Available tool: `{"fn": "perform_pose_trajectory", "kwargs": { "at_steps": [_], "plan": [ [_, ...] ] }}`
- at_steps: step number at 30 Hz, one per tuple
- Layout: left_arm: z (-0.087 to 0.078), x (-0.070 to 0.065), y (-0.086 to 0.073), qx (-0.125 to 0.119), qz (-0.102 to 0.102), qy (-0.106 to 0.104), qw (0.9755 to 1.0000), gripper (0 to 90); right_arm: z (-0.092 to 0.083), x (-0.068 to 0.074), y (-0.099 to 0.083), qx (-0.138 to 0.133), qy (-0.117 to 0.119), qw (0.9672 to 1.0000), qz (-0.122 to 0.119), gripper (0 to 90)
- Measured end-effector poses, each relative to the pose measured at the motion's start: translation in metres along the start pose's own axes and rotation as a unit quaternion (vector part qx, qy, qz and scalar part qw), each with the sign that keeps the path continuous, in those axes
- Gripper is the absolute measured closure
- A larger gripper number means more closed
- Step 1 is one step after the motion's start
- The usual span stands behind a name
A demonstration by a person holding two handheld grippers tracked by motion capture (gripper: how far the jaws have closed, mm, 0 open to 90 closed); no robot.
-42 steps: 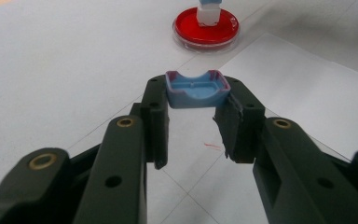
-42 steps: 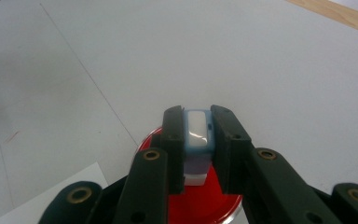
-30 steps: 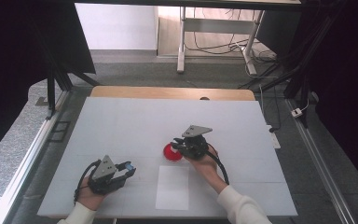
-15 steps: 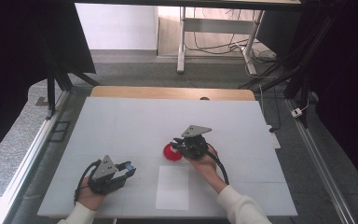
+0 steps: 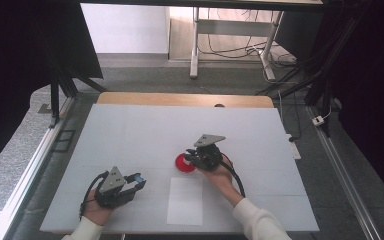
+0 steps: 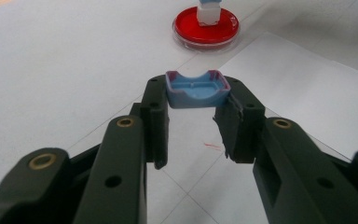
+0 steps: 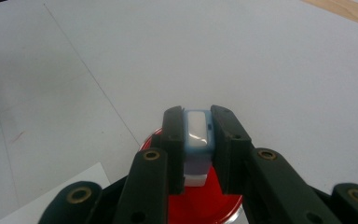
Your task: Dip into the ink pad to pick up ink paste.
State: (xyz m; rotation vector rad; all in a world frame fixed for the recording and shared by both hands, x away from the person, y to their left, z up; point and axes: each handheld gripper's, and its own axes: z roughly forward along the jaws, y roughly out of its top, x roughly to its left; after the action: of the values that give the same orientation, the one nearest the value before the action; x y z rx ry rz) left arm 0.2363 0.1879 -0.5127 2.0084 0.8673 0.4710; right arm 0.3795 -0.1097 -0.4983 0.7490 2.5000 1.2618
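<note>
A round red dish [image 5: 182, 164] lies on the white table, just left of my right gripper [image 5: 189, 159]. In the right gripper view my right gripper [image 7: 196, 120] is shut on a small white block in a blue casing [image 7: 197, 135], held upright over the red dish [image 7: 168, 210]. My left gripper [image 5: 136, 180] rests at the front left, shut on a shallow blue cap [image 5: 137, 178]. The left gripper view has that cap [image 6: 196, 89] clamped between the tips of my left gripper [image 6: 196, 95]. Farther off there, the block [image 6: 208, 11] stands on the red dish [image 6: 186, 29].
A white paper sheet [image 5: 185, 200] lies on the table near the front edge, between the two hands. A wooden strip [image 5: 180, 99] runs along the table's far edge. Metal frame rails [image 5: 25, 170] flank the table on both sides.
</note>
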Motion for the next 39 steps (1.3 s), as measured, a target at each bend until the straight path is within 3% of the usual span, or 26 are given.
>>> {"fn": "perform_pose_trajectory", "kwargs": {
  "at_steps": [39],
  "plan": [
    [-0.0005,-0.0008,0.0002,-0.003,0.001,0.002,1.0000,64.9,0.0023,0.0003,-0.0005,0.012,-0.001,0.9999,0.000,74.8]
  ]
}}
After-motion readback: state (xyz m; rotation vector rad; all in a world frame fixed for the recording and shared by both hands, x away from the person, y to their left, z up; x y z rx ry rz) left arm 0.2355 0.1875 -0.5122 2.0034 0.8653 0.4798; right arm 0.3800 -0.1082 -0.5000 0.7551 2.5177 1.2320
